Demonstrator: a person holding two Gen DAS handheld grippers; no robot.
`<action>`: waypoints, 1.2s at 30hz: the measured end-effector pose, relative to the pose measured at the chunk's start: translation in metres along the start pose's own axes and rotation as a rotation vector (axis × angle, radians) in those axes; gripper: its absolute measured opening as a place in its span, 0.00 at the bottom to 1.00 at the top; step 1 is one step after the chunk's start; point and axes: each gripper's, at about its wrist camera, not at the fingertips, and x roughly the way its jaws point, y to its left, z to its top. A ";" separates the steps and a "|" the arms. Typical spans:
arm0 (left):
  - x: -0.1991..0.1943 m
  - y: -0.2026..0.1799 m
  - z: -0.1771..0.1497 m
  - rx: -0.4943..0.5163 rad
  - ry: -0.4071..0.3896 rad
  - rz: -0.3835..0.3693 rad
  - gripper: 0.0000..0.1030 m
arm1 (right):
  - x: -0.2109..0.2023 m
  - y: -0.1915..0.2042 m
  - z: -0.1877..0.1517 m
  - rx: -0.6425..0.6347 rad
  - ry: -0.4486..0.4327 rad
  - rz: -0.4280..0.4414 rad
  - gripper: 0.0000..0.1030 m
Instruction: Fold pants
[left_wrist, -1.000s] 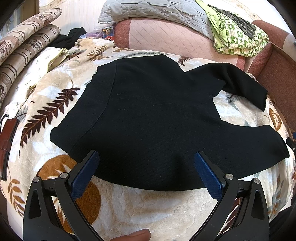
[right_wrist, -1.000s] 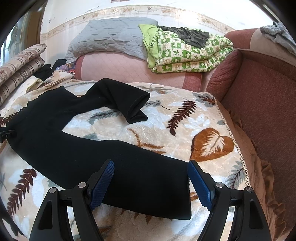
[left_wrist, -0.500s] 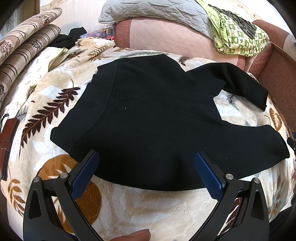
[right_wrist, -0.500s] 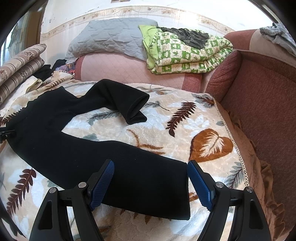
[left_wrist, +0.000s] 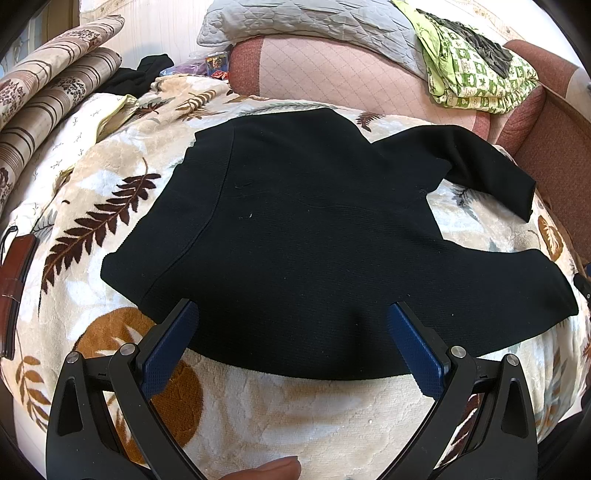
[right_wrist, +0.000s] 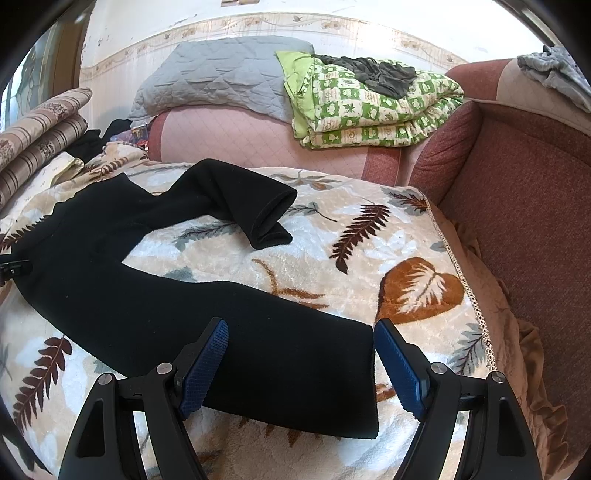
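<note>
Black pants (left_wrist: 303, 229) lie spread flat on a leaf-print blanket (left_wrist: 280, 417), legs splayed apart to the right. In the left wrist view my left gripper (left_wrist: 291, 328) hovers open over the near edge of the waist part, blue pads wide apart and nothing gripped. In the right wrist view the near leg (right_wrist: 221, 332) runs toward me, its hem between the open pads of my right gripper (right_wrist: 301, 350). The far leg (right_wrist: 240, 199) bends back, cuff open. A fingertip (left_wrist: 273, 469) shows at the bottom of the left wrist view.
A pink sofa back (right_wrist: 240, 136) carries a grey quilt (right_wrist: 221, 77) and a green checked quilt (right_wrist: 369, 110). A red-brown armrest (right_wrist: 517, 229) borders the right. Striped rolled bedding (left_wrist: 48, 96) and a brown belt (left_wrist: 14, 280) lie at the left.
</note>
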 end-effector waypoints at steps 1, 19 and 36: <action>0.000 0.000 0.000 0.000 0.000 0.000 0.99 | 0.000 0.000 0.000 0.000 0.000 0.000 0.77; -0.024 0.084 0.021 -0.282 -0.011 -0.171 0.96 | -0.007 -0.007 0.004 0.049 -0.030 0.008 0.77; -0.051 0.103 0.035 -0.142 -0.218 -0.156 0.99 | -0.045 -0.060 -0.001 0.267 -0.120 0.065 0.77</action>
